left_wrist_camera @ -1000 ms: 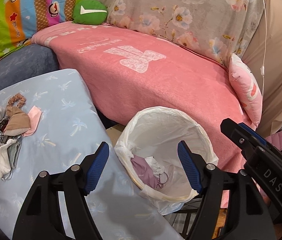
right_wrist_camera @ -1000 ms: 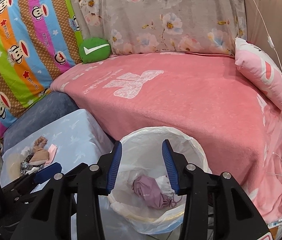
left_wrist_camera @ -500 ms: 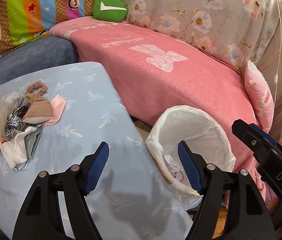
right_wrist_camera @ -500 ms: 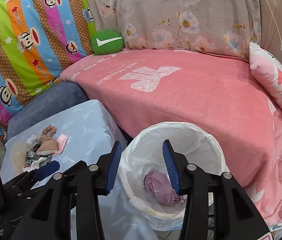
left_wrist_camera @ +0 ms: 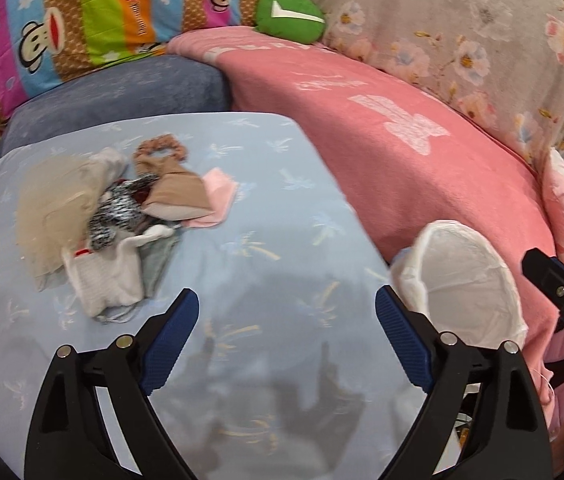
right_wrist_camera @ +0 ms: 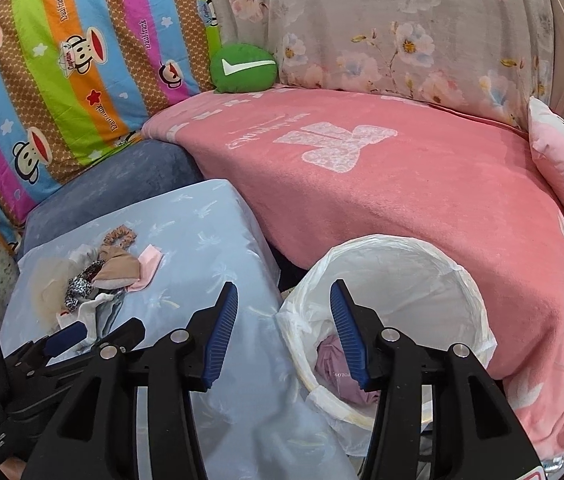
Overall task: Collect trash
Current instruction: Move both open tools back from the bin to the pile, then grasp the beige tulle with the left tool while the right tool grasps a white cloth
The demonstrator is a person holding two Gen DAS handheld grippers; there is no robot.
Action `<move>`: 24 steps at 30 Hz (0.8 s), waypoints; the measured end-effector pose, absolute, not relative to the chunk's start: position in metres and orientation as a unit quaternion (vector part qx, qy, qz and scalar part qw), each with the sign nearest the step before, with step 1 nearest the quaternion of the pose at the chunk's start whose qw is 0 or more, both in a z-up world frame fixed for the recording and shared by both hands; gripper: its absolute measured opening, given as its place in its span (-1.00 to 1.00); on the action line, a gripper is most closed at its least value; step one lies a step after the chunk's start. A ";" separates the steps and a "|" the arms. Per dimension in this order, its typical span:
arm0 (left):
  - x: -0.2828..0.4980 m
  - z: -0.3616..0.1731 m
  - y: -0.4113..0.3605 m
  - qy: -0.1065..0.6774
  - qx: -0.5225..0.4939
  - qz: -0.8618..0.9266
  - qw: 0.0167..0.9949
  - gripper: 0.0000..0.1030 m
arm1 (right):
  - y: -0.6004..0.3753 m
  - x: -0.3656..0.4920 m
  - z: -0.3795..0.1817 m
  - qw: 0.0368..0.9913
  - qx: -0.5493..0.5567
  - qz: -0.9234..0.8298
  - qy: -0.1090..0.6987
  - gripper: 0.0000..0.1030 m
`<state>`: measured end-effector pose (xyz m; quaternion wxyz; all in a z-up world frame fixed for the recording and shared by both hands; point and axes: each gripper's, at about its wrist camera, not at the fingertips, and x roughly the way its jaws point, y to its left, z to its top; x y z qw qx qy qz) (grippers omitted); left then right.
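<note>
Pink blanket (right_wrist_camera: 422, 200) fills 12 to 3 o'clock in the right wrist view. Table with a pale blue cloth (left_wrist_camera: 274, 248) at 9 o'clock. Lined bin (right_wrist_camera: 454, 292) at 5 o'clock, just beside the table edge; mauve wad (right_wrist_camera: 330, 364) already inside. Trash pile (left_wrist_camera: 122, 216), soft rags and a scrunchie, lies on the cloth at 10 o'clock in the left wrist view. Left gripper (left_wrist_camera: 286, 336) over bare cloth, jaws spread, empty. Right gripper (right_wrist_camera: 282, 332) jaws spread, empty, straddling the bin's near rim.

Risks, judged: tangled rags may lift together and shed pieces; a pinch could snag the cloth; the light bin could tip if bumped.
</note>
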<state>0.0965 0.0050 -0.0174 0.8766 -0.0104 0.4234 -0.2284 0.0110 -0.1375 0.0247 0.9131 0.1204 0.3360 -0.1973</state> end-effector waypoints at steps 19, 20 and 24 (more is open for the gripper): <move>0.158 -0.039 0.146 0.432 -0.055 -0.084 0.896 0.83 | -0.043 0.071 -0.010 0.915 0.082 -0.101 0.381 -0.07; 0.162 -0.040 0.150 0.435 -0.057 -0.081 0.895 0.83 | -0.037 0.075 -0.013 0.915 0.080 -0.094 0.384 -0.07; 0.178 -0.043 0.169 0.438 -0.070 -0.077 0.893 0.83 | -0.010 0.096 -0.025 0.913 0.070 -0.067 0.396 -0.07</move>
